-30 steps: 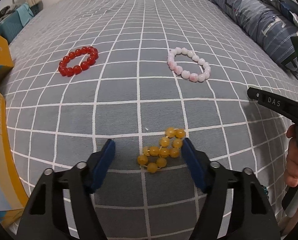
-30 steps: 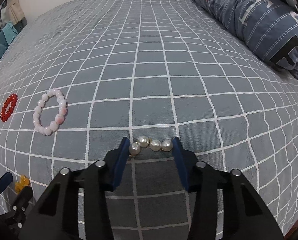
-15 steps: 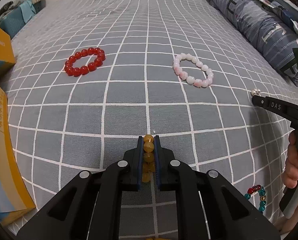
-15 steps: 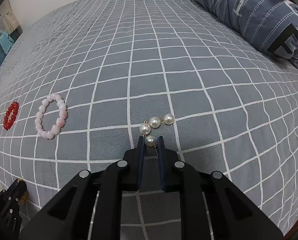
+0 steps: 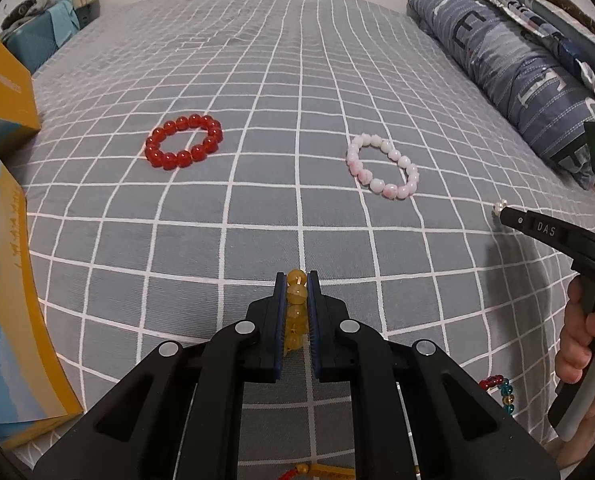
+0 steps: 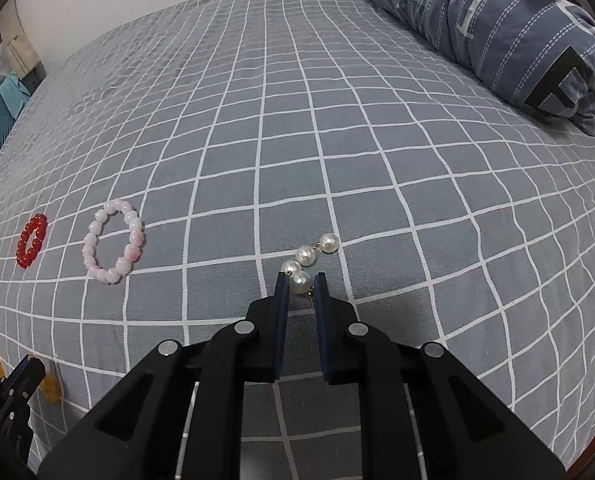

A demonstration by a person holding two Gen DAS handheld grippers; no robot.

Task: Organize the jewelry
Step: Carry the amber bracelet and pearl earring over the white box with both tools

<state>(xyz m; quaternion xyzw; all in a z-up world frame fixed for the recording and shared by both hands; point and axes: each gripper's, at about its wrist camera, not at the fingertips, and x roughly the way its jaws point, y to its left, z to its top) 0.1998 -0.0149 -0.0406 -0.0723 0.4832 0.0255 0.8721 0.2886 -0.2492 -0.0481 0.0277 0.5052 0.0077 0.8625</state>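
**Both pairs of fingers pinched on beads**

Fingers of the left gripper are pressed in on a yellow bead bracelet, whose amber beads stack in a line between the blue pads, the top bead poking out past the tips. Well ahead and to the left of those tips a red bead bracelet lies flat as a ring on the grey checked bedspread; ahead and to the right lies a pink bead bracelet, also a flat ring. Off to the right, low down, a multicoloured bead strand peeks out near the hand on the other tool.

Fingers of the right gripper pinch one pearl at the end of a pearl strand; the other three pearls trail forward and to the right from the tips, over the bedspread, though whether they rest on it cannot be told. The pink and red bracelets sit far to the left of these tips. A folded blue quilt lies far ahead on the right.
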